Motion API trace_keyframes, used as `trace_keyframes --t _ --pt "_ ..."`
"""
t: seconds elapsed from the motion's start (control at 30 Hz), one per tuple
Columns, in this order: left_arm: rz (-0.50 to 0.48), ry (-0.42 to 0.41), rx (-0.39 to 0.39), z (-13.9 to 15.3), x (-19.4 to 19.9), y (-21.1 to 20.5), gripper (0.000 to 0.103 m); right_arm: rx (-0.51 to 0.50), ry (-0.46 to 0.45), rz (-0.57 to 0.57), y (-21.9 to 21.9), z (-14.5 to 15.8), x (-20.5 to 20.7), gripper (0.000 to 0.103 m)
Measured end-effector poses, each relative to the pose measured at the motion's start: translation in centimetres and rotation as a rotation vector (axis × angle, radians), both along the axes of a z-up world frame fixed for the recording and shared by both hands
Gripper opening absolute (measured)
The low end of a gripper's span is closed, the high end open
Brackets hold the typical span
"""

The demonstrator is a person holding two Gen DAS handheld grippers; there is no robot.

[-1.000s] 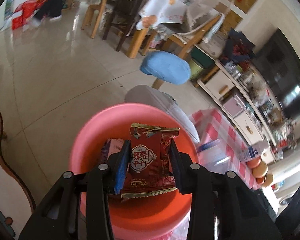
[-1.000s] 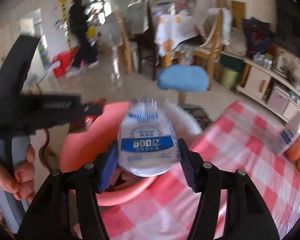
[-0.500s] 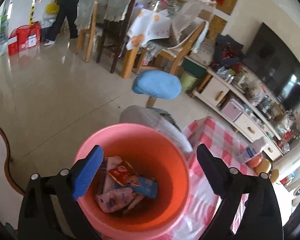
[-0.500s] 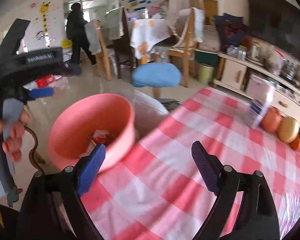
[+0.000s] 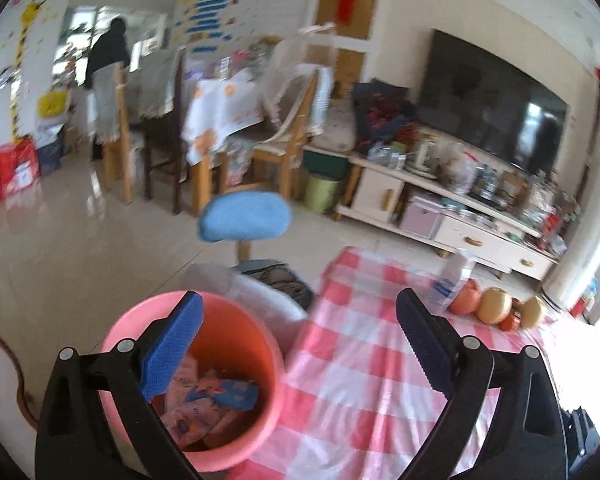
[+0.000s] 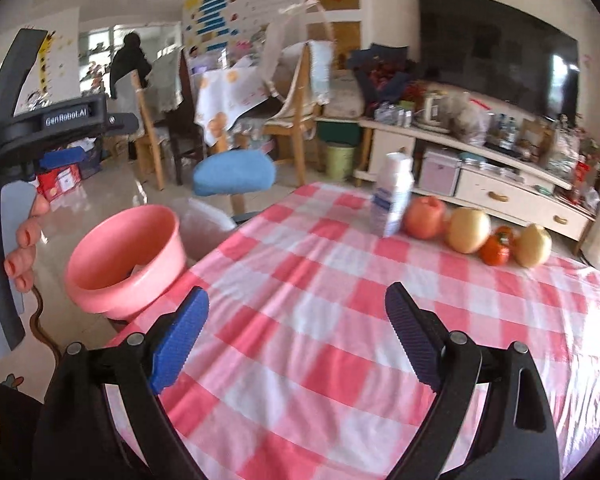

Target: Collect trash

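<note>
A pink basin [image 5: 236, 328] sits at the left edge of the table with the red-and-white checked cloth [image 5: 360, 368]; several snack wrappers [image 5: 208, 404] lie inside it. My left gripper [image 5: 298, 344] is open and empty, its left finger over the basin. In the right wrist view the basin [image 6: 124, 256] is at the left and my right gripper [image 6: 296, 332] is open and empty above the checked cloth [image 6: 340, 320]. The left gripper's body shows there, held in a hand [image 6: 24, 236].
A white carton [image 6: 392, 196] stands at the far side of the table next to several fruits [image 6: 468, 230]. A blue stool [image 6: 234, 172], wooden chairs, a green bin [image 6: 340, 160] and a TV cabinet lie beyond.
Both grippers opened. The red wrapper left my left gripper and the white packet left my right gripper. Both grippers then pulled back and turned right, toward the table.
</note>
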State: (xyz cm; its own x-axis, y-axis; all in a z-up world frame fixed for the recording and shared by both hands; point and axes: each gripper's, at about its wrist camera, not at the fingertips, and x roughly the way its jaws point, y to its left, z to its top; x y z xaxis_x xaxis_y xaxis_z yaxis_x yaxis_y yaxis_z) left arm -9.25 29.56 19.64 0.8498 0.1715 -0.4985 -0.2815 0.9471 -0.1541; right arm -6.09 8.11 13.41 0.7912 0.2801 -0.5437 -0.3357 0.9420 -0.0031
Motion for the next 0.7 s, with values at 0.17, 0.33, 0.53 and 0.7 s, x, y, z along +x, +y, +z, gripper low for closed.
trace_keyframes --t 0.17,0.33,0.53,0.7 --pt "-0.110 -0.017 0.020 0.9 0.6 -5.0 0.096 0.041 -0.024 -0.069 -4.3 0.9 -1.0 0.091" --pt "-0.200 -0.014 -0.004 0.7 1.2 -9.1 0.096 0.061 -0.063 -0.142 -8.1 1.7 -1.7 0.091" --pt "-0.253 -0.020 0.041 0.4 1.4 -13.7 0.096 0.056 -0.107 -0.226 -12.2 2.1 -2.1 0.092" --pt "-0.290 -0.024 0.069 0.2 1.6 -17.4 0.096 0.052 -0.140 -0.294 -15.2 2.2 -2.3 0.096"
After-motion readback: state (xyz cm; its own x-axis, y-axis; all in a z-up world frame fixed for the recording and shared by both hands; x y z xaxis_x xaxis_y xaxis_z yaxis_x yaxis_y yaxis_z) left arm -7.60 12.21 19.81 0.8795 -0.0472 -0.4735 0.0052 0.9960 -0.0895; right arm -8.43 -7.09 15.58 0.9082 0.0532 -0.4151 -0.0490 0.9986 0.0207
